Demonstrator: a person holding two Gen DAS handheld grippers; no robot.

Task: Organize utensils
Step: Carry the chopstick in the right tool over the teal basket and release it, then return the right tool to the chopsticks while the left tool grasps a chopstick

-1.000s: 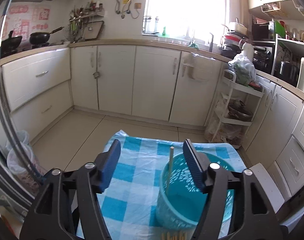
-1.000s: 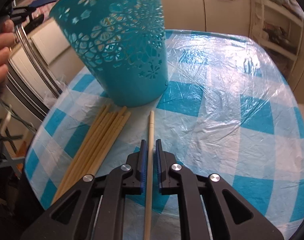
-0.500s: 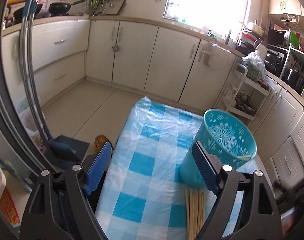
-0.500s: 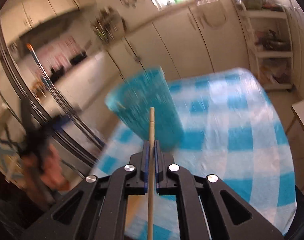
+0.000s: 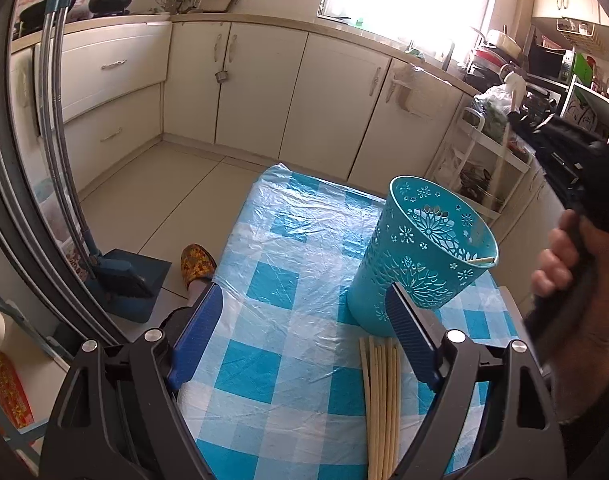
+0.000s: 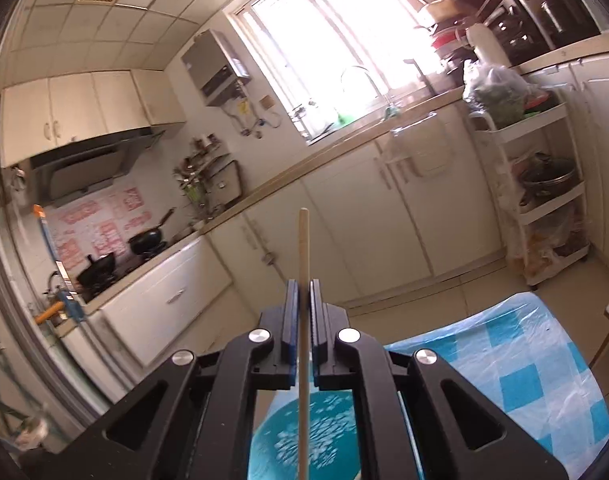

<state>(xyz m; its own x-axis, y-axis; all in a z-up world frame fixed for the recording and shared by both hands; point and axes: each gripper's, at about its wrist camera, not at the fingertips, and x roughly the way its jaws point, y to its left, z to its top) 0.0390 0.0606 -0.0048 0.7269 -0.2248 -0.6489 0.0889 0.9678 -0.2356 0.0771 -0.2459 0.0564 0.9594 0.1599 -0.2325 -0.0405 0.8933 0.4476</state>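
The right tongs [image 6: 303, 300] are pinching one chopstick [image 6: 303, 264] upright above the blue basket [image 5: 424, 256] on the checked counter [image 5: 288, 312], seemingly to drop it in, while the left tongs [image 5: 304, 324] are hovering spread near the remaining chopsticks [image 5: 380, 400].

Worktop [image 5: 288, 364]: glossy, crinkled clear plastic film over blue-white checked cloth. Basket [image 5: 420, 256]: teal plastic, pierced floral pattern, semi-gloss. Chopstick [image 6: 303, 272] in my right tongs [image 6: 303, 304]: pale, matt, wood-like. Bundle of chopsticks [image 5: 380, 408] at 6 o'clock of basket: same finish. My left tongs [image 5: 304, 332]: matt black plastic, ribbed blue pads, bright metal screws.
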